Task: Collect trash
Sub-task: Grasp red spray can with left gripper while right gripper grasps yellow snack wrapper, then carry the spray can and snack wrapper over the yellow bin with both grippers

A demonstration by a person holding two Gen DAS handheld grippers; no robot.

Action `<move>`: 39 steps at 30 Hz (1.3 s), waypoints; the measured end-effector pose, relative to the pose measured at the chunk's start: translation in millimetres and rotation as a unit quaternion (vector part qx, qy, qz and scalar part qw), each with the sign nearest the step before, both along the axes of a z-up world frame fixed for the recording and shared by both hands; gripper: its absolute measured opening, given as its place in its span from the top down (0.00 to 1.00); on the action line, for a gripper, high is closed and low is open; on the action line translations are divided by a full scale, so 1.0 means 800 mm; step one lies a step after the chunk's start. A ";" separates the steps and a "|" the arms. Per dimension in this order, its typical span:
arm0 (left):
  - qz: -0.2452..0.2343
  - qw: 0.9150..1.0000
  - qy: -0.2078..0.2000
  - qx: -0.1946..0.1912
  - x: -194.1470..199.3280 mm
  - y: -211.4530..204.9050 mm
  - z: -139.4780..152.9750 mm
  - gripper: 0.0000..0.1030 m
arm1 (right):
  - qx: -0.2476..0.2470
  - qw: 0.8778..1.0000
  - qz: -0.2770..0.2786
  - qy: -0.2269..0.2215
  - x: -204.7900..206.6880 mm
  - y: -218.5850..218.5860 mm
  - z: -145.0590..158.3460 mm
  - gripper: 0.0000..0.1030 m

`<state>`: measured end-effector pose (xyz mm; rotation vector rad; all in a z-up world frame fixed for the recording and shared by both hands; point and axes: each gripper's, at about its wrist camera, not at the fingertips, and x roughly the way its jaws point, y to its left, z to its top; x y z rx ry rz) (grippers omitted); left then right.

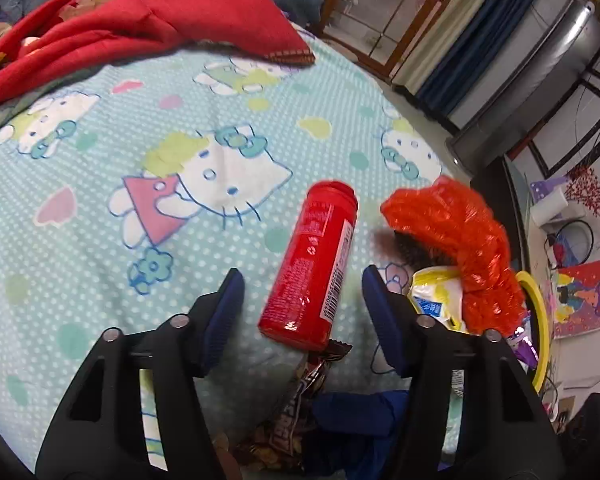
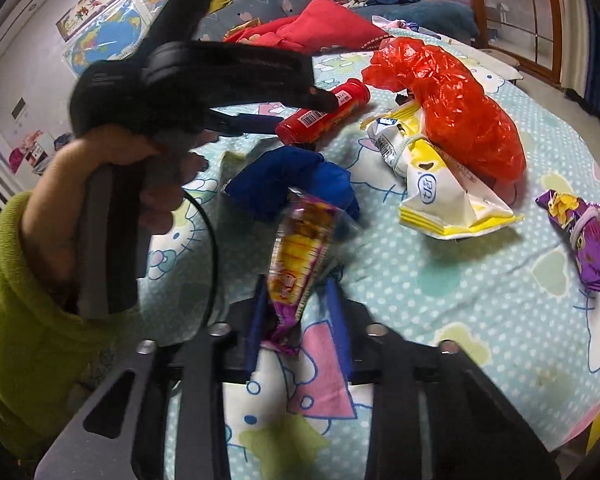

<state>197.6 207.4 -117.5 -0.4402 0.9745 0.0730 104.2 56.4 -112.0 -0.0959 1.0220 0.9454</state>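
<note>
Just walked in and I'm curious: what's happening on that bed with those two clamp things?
A person is picking litter off a cartoon-cat bedsheet with a hand-held gripper in each hand. The right gripper has closed on a purple and yellow snack wrapper. The left gripper straddles a red bottle lying on its side, its pads not yet touching it. A red plastic bag, a yellow and white packet and another purple wrapper lie on the sheet.

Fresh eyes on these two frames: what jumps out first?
The red bottle lying on the cartoon-cat bedsheet, between the open fingers of the left gripper. Beside it sits a crumpled orange-red plastic bag. Nearer, the right gripper pinches a purple-and-yellow snack wrapper.
</note>
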 end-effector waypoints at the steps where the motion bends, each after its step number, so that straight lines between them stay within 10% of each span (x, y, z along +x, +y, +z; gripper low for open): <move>1: -0.001 1.000 0.003 0.009 0.001 -0.003 -0.003 0.57 | -0.002 1.000 0.003 -0.003 -0.003 -0.003 0.001 0.81; 25: 0.065 0.989 -0.135 0.002 -0.111 -0.005 0.086 0.73 | 0.034 0.995 -0.010 -0.098 -0.012 -0.059 0.087 0.84; 39: 0.012 0.979 -0.205 0.004 -0.135 -0.059 0.146 0.73 | 0.052 0.987 -0.064 -0.138 -0.004 -0.127 0.126 0.84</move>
